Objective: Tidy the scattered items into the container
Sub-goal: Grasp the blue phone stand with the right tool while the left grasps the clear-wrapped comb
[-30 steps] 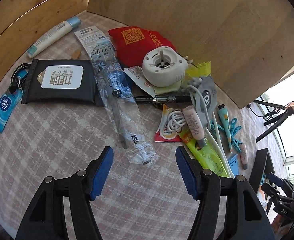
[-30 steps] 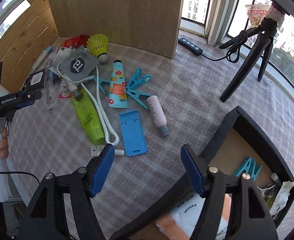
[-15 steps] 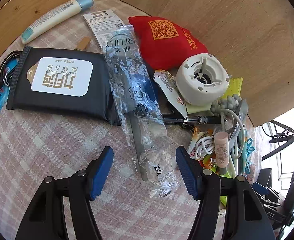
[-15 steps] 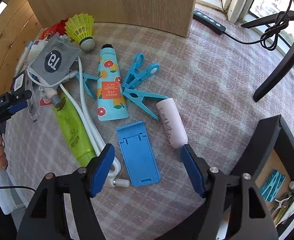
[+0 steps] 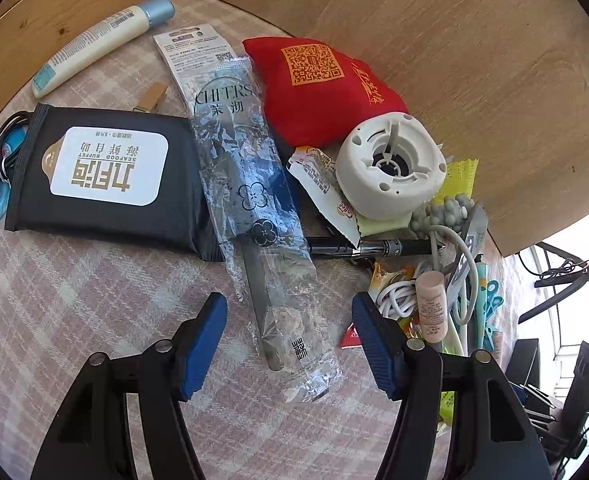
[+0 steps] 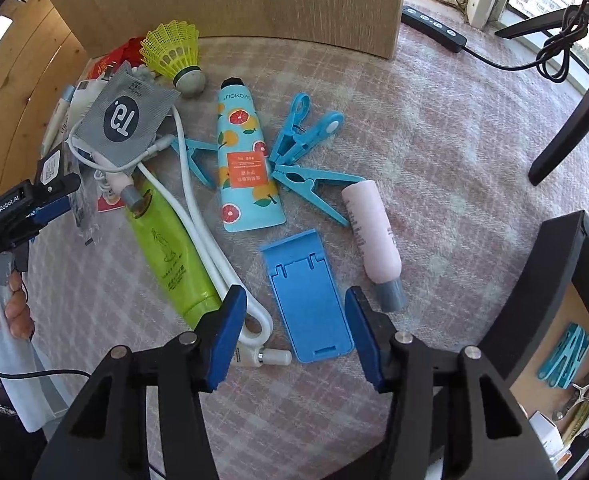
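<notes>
My left gripper [image 5: 290, 344] is open, hanging low over the near end of a clear plastic cutlery packet [image 5: 254, 200]. The packet lies between the pads, which do not touch it. In the right wrist view my right gripper [image 6: 296, 334] straddles the near end of a flat blue phone stand [image 6: 306, 292]. Its jaws are closing, and a gap still shows on the left side. The black container [image 6: 554, 264] stands at the right edge, with blue clips [image 6: 562, 360] inside.
By the packet lie a black wipes pack [image 5: 106, 172], red pouch [image 5: 322, 92], white round device [image 5: 390, 172] and pen [image 5: 374, 248]. Around the stand are a pink bottle [image 6: 370, 236], green tube [image 6: 170, 252], white cable [image 6: 198, 216] and citrus tube [image 6: 242, 160]. A tripod leg [image 6: 566, 120] stands at the right.
Both grippers have come down closer to the cloth. The left moved over the clear packet. The right settled over the blue stand, and its jaws have narrowed around it.
</notes>
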